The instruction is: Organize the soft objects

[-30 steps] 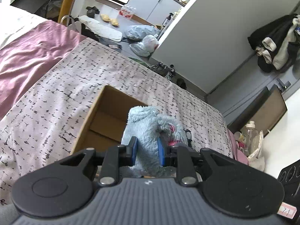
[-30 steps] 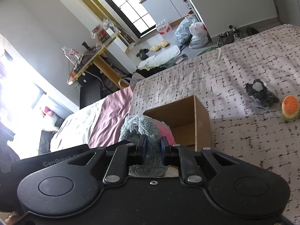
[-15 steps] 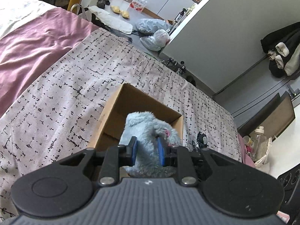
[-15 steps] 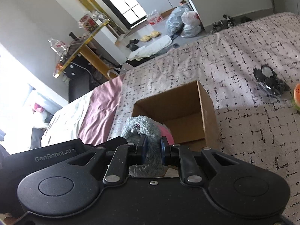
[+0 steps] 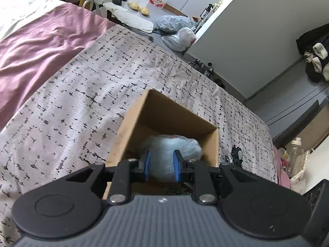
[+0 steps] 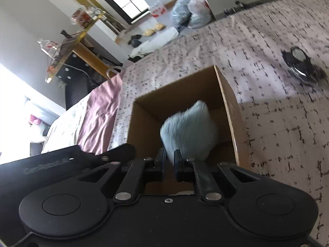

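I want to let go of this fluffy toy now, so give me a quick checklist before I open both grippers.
1. Blue plush toy over the cardboard box opening: ok.
2. Left gripper shut on the toy: ok.
3. Right gripper shut on the toy: ok.
4. Toy resting on the box floor: cannot tell, the view is blurred.
5. Room left inside the box: ok, bare cardboard shows around the toy.
6. Black pouch clear of the box, on the bedspread: ok.
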Tool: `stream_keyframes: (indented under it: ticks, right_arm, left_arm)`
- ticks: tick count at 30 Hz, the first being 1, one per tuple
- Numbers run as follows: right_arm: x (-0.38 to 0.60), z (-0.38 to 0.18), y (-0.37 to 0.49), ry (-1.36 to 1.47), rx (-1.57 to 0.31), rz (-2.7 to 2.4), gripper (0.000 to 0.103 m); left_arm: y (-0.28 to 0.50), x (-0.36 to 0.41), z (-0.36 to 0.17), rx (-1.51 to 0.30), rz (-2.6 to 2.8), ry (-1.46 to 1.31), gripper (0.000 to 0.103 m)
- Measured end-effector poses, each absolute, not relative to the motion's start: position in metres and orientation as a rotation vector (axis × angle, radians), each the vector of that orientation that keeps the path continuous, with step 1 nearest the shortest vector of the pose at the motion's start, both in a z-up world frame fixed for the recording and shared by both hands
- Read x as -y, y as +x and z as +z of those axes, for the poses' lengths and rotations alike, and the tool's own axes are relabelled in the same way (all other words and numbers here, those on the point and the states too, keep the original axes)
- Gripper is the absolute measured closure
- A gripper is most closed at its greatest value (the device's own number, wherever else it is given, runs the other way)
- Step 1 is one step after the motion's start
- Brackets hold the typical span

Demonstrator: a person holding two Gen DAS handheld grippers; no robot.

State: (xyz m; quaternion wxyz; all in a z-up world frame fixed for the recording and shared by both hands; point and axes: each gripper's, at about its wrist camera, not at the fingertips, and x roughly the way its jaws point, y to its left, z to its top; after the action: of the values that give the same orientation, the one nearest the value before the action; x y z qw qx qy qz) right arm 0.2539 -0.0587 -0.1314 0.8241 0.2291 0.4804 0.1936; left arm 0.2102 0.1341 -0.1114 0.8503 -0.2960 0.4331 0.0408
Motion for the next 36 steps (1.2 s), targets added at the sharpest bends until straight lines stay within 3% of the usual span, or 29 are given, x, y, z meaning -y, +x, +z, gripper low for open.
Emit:
stream_keyframes:
  ticks: [7,9,14,16,18,21,26,30,36]
  right_arm:
    - [0.074,-0.122,0.247,0.496,-1.008,0.422,0.088]
    - [0.080,-0.117,0.244,0.493,-0.997,0.421,0.073]
    - [0.098,-0.107,0.234,0.498,-0.965,0.433,0.070]
    - [0.105,-0.104,0.230,0.498,-0.956,0.435,0.064]
    - [0.111,-0.099,0.225,0.492,-0.939,0.434,0.049]
    - [0.123,-0.093,0.218,0.505,-0.909,0.419,0.046]
    - [0.145,-0.084,0.212,0.544,-0.877,0.409,0.035]
    - [0.159,-0.075,0.203,0.539,-0.845,0.403,0.021]
    - [0.181,-0.063,0.190,0.524,-0.806,0.403,0.010]
  left_arm:
    - [0.203,-0.132,-0.100,-0.900,0.140,-0.581,0.076]
    - [0.200,-0.130,-0.097,-0.901,0.149,-0.568,0.071]
    - [0.187,-0.123,-0.085,-0.887,0.183,-0.532,0.053]
    - [0.182,-0.119,-0.079,-0.877,0.194,-0.514,0.049]
    - [0.177,-0.116,-0.073,-0.867,0.204,-0.498,0.038]
    - [0.167,-0.107,-0.063,-0.834,0.265,-0.429,0.028]
    - [0.155,-0.094,-0.051,-0.831,0.302,-0.346,0.024]
    - [0.144,-0.086,-0.044,-0.837,0.295,-0.353,0.013]
    - [0.132,-0.071,-0.032,-0.840,0.279,-0.341,0.003]
